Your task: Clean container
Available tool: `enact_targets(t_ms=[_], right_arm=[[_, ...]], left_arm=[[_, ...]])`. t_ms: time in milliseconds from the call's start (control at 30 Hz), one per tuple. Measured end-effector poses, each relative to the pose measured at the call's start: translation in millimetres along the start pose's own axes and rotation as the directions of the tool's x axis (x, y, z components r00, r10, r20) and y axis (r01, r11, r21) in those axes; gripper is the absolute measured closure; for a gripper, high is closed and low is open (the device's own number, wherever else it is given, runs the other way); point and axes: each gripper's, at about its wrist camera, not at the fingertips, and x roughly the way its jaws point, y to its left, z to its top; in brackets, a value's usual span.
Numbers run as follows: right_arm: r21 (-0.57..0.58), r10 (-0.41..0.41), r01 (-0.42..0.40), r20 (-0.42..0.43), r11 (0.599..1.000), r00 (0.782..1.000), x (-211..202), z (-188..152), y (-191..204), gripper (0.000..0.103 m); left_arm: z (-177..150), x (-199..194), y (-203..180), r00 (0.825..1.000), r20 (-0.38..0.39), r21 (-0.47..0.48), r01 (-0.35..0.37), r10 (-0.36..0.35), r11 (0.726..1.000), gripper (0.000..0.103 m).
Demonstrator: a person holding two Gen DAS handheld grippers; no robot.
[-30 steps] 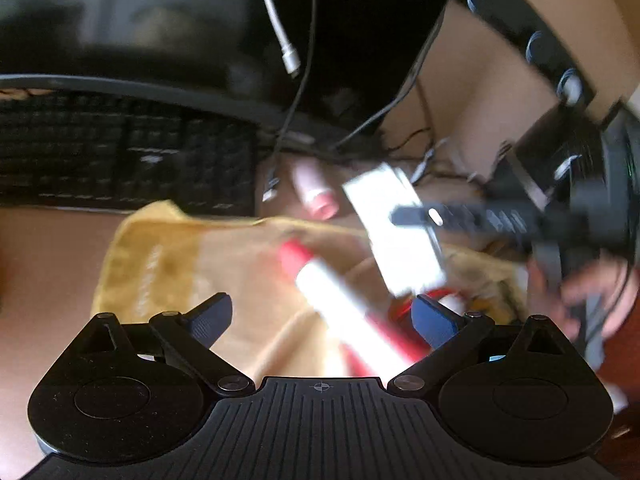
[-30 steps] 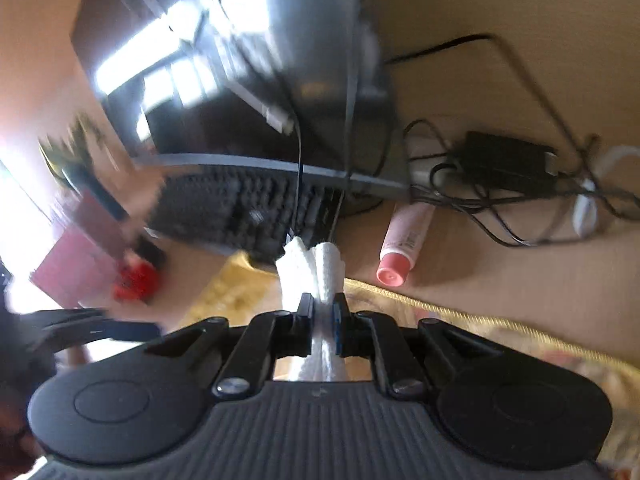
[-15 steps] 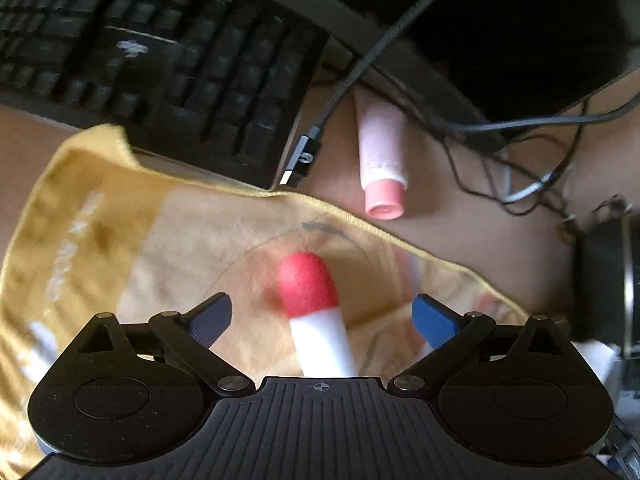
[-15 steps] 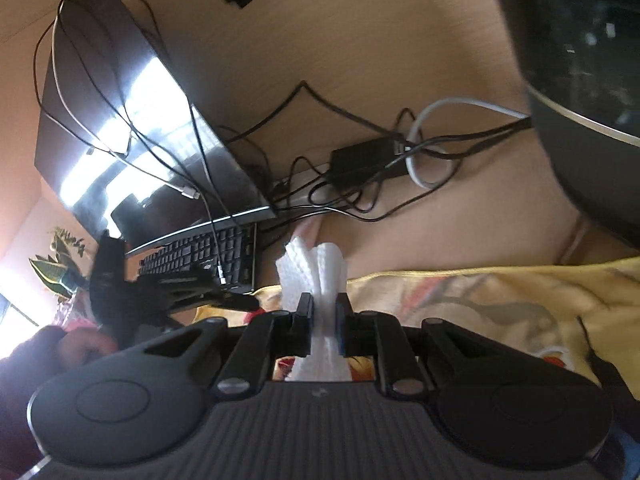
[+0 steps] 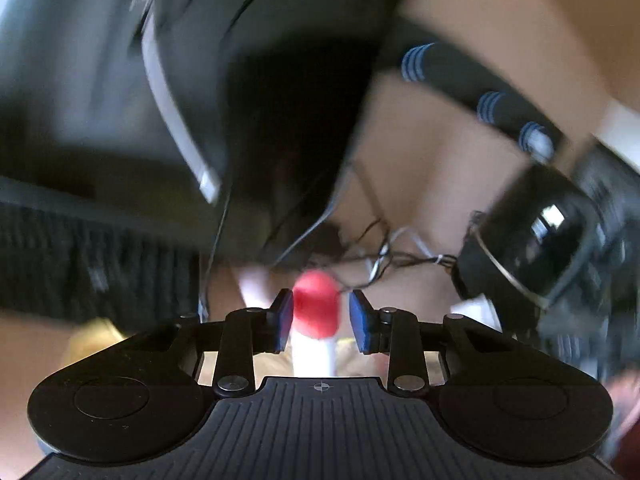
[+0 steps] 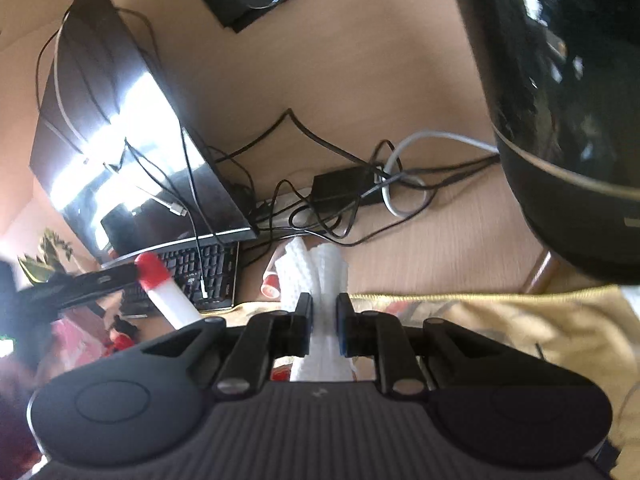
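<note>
The container, a white tube with a red cap, stands between the blue pads of my left gripper. The jaws are closing tight onto it, pads pressed against the cap's sides. In the right wrist view the container hangs in the air at the left, clamped and tilted above the desk. My right gripper is shut on a folded white cloth that sticks up past its fingertips. The left wrist view is heavily blurred.
A yellow towel covers the wooden desk below. Behind it are a black keyboard, a monitor, a pink tube and tangled cables with a power brick. A large black round appliance looms at the right.
My left gripper went from wide open around the container lying on the towel to shut on it and lifted it. The right gripper kept its cloth and swung early, then held still.
</note>
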Motion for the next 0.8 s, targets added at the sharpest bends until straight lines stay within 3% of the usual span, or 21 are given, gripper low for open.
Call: enact_targets(t_ms=[100, 200, 300, 400, 500, 567, 600, 633, 667, 733, 767, 800], right_arm=[[-0.044, -0.016, 0.015, -0.016, 0.999, 1.0, 2, -2, 9, 0.088], [-0.103, 0.002, -0.008, -0.06, 0.995, 0.998, 1, -10, 22, 0.088], [-0.197, -0.005, -0.014, -0.097, 0.98, 0.995, 2, -18, 40, 0.088], [-0.231, 0.013, -0.048, -0.15, 0.972, 0.989, 11, -22, 53, 0.088], [-0.255, -0.015, -0.036, -0.198, 0.966, 0.98, 32, -20, 61, 0.088], [-0.328, -0.06, -0.017, -0.223, 0.945, 0.973, 52, -15, 68, 0.088], [-0.376, -0.096, 0.001, -0.234, 0.926, 0.967, 63, -13, 72, 0.082], [-0.425, -0.132, 0.017, -0.244, 0.905, 0.961, 74, -10, 76, 0.066], [-0.503, -0.19, 0.04, -0.25, 0.864, 0.949, 86, -8, 85, 0.058], [-0.66, -0.258, 0.078, -0.18, 0.747, 0.949, 95, -9, 112, 0.053], [-0.738, -0.248, 0.06, -0.148, 0.673, 0.957, 97, -11, 132, 0.051], [-0.783, -0.219, 0.029, -0.137, 0.621, 0.966, 97, -14, 149, 0.042]], left_arm=[[-51, -21, -13, 1.0, 0.009, 0.054, -0.031, 0.03, 0.998, 0.064], [-101, -37, -12, 0.998, -0.049, -0.012, -0.037, 0.036, 0.999, 0.064], [-141, -56, -6, 0.996, -0.079, -0.094, -0.058, 0.051, 0.994, 0.046], [-161, -72, 9, 0.993, -0.081, -0.175, -0.094, 0.081, 0.98, 0.041], [-159, -75, 15, 0.99, -0.078, -0.228, -0.13, 0.115, 0.965, 0.04], [-158, -78, 19, 0.987, -0.077, -0.263, -0.154, 0.138, 0.952, 0.024], [-157, -78, 21, 0.986, -0.076, -0.279, -0.164, 0.148, 0.946, 0.021], [-155, -77, 21, 0.985, -0.076, -0.286, -0.168, 0.153, 0.943, 0.018], [-152, -74, 20, 0.984, -0.082, -0.291, -0.177, 0.16, 0.94, 0.011], [-145, -70, 20, 0.978, -0.111, -0.304, -0.204, 0.178, 0.93, 0.007], [-142, -68, 20, 0.974, -0.125, -0.316, -0.217, 0.187, 0.923, 0.005], [-141, -69, 22, 0.974, -0.139, -0.343, -0.215, 0.177, 0.914, 0.004]])
